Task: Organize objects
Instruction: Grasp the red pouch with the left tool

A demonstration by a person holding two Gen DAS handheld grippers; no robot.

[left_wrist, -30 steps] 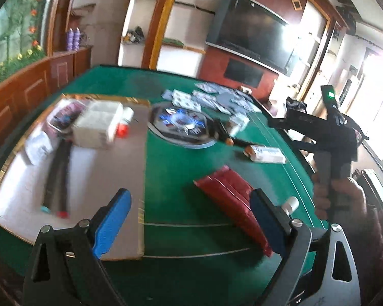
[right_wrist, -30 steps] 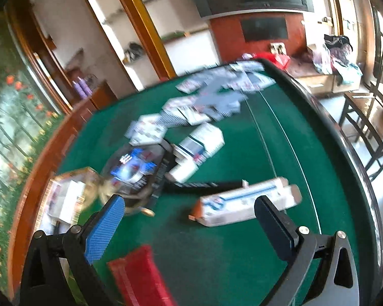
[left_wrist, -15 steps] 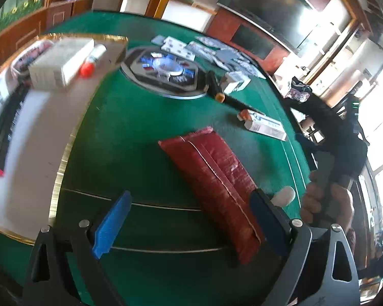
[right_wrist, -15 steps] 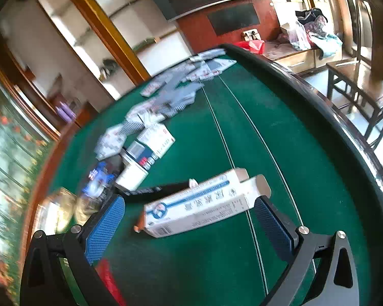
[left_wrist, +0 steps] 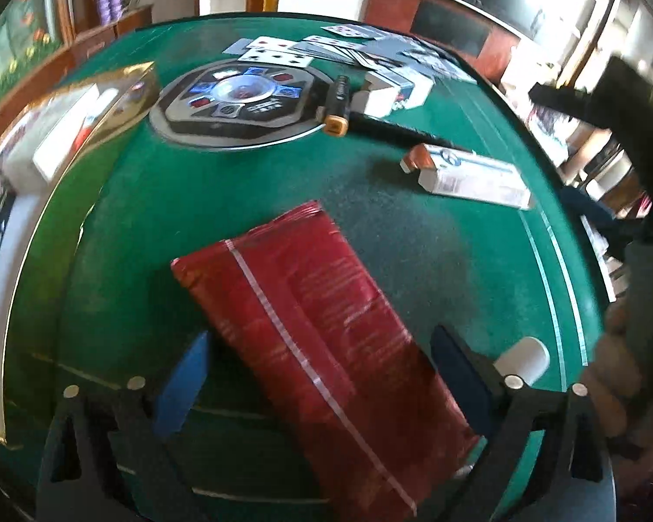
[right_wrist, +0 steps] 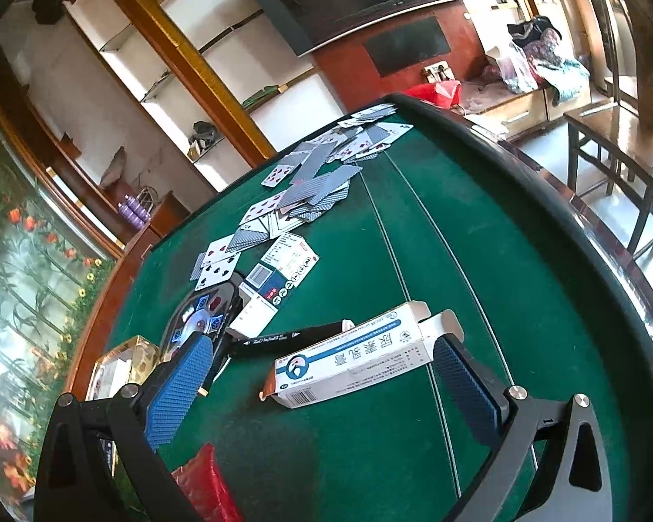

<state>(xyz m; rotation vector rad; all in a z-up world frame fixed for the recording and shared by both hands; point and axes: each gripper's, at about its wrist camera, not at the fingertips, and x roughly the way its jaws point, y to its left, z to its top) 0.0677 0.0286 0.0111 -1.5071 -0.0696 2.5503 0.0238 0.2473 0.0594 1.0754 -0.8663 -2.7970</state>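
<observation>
A flat red packet (left_wrist: pixel 326 348) lies on the green felt table (left_wrist: pixel 435 261). My left gripper (left_wrist: pixel 322 380) is open, its blue pads on either side of the packet's near half. A long white and blue carton (right_wrist: pixel 361 359) lies on the felt with its end flaps open. My right gripper (right_wrist: pixel 326 385) is open, its pads on either side of the carton. The carton also shows in the left wrist view (left_wrist: pixel 470 174), and the packet's corner in the right wrist view (right_wrist: pixel 209 487). A black marker (right_wrist: pixel 283 339) lies just behind the carton.
A gold-rimmed tray (left_wrist: pixel 61 139) at the left holds boxes and pens. A round black console (left_wrist: pixel 239 104) sits mid-table beside small boxes (right_wrist: pixel 278 278). Playing cards (right_wrist: pixel 313 174) are scattered at the far side. A white cap (left_wrist: pixel 522 359) stands by my left gripper's right finger. Chairs (right_wrist: pixel 622 139) stand right.
My left gripper has moved forward and down until its pads flank the red packet. My right gripper has closed in on the carton, which now lies between its pads.
</observation>
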